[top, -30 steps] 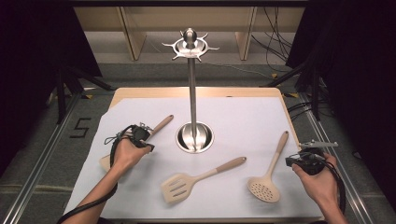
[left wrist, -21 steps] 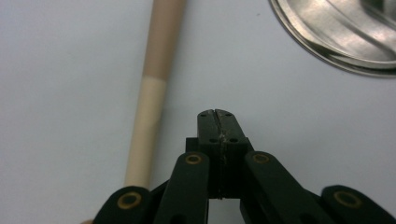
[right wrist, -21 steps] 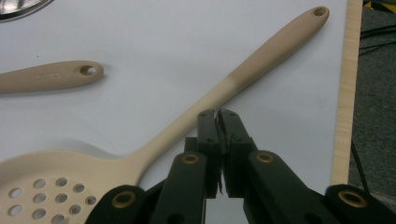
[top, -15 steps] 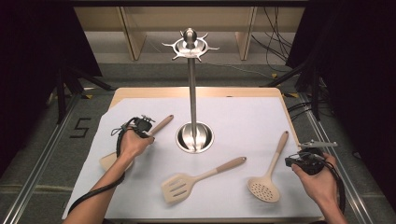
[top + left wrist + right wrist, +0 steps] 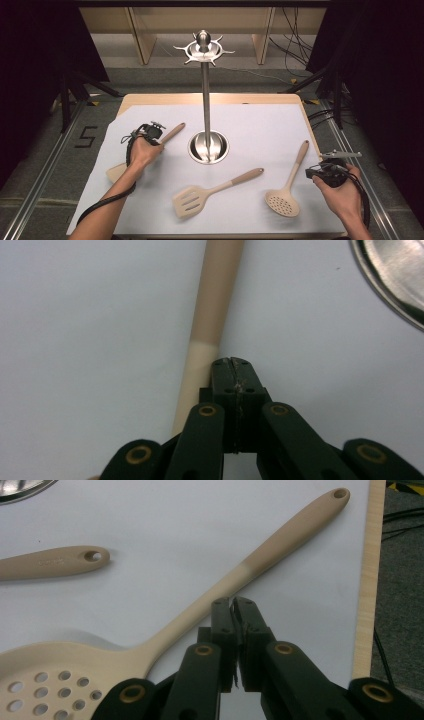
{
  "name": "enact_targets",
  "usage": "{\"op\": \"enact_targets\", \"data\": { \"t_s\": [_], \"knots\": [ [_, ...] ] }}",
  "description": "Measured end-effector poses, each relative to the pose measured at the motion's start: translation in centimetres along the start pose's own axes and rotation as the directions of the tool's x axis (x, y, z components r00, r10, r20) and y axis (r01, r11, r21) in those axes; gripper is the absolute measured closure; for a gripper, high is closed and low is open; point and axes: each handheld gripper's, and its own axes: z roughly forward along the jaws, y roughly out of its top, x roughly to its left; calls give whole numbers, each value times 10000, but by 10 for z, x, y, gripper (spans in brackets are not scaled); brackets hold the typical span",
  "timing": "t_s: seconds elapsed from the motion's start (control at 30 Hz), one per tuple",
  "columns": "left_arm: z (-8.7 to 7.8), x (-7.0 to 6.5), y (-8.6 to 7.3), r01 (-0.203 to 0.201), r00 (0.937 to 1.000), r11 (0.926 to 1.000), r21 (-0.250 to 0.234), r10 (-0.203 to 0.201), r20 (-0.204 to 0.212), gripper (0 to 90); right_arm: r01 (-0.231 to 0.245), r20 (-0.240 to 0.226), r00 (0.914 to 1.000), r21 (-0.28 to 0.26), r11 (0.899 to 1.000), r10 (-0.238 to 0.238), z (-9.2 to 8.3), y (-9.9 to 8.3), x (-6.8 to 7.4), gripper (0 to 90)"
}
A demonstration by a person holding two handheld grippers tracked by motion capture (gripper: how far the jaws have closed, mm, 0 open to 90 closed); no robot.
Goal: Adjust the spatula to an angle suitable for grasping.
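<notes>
The left gripper (image 5: 233, 361), jaws together and holding nothing, sits just right of the spoon handle (image 5: 216, 300), which points straight ahead alongside it.

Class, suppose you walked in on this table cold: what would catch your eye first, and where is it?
A tall steel utensil stand rises from the middle of the white mat. Three beige utensils lie around it: a slotted turner in front, a skimmer at the right, another handle beside the shut left gripper.
</notes>
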Motion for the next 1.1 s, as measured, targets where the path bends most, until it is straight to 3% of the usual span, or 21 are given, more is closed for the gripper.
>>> {"op": "enact_targets", "data": {
  "t_s": [0.07, 0.17, 0.2, 0.33, 0.37, 0.5, 0.57, 0.6, 0.77, 0.8, 0.97, 1.0, 1.1],
  "knots": [
    [1, 1, 0, -52, 9999, 10000, -44, 52, -92, 894, -25, 22, 10000, -1, 10000, 25, 0, 0, 0, 882],
    [4, 3, 1, 234, 9994, 9996, -155, -237, -249, 894, -40, -138, 9999, -16, 10000, 39, 0, -1, -1, 882],
    [4, 4, 1, 297, 9992, 9994, -176, -301, -281, 894, -449, -61, 9990, -20, 9990, 449, 0, -1, 2, 882],
    [3, 5, 2, 243, 9994, 9997, -101, -246, -262, 886, -360, -40, 9993, -29, 9993, 360, 0, -1, 2, 880],
    [0, 6, 2, 219, 9998, 9997, -106, -219, 3, 859, -355, -83, 9993, -57, 9994, 354, 0, -1, 2, 878],
    [-10, 7, 4, 98, 9999, 9997, -234, -97, 27, 777, -322, -21, 9995, 33, 9995, 322, -2, -1, 2, 874],
    [-16, 10, 5, 3, 9999, 9996, -265, -7, -151, 711, -331, -17, 9995, -23, 9994, 331, -2, -1, 2, 871],
    [-20, 15, 6, -102, 9992, 9998, -161, 96, -378, 672, -146, 22, 9999, -17, 9999, 146, -2, -1, 0, 868],
    [-20, 24, 7, -34, 9999, 9993, 376, 40, -156, 618, -184, 20, 9998, -19, 9998, 184, -3, 0, 0, 864],
    [-20, 25, 7, -86, 9999, 9986, 525, 89, -65, 617, -141, -127, 9998, -66, 9999, 140, -1, -1, -1, 864],
    [-14, 25, 5, -212, 9996, 9950, 980, 195, 186, 624, -11, 168, 9999, -41, 10000, 12, 0, -1, -1, 862],
    [-13, 25, 4, -414, 9990, 9919, 1205, 392, 207, 631, 104, 11, 9999, -18, 9999, -104, 1, -1, -3, 862],
    [-7, 26, 3, -629, 9980, 9876, 1439, 610, 177, 656, -149, -183, 9997, -52, 9999, 148, 0, -1, -1, 861]
  ]
}}
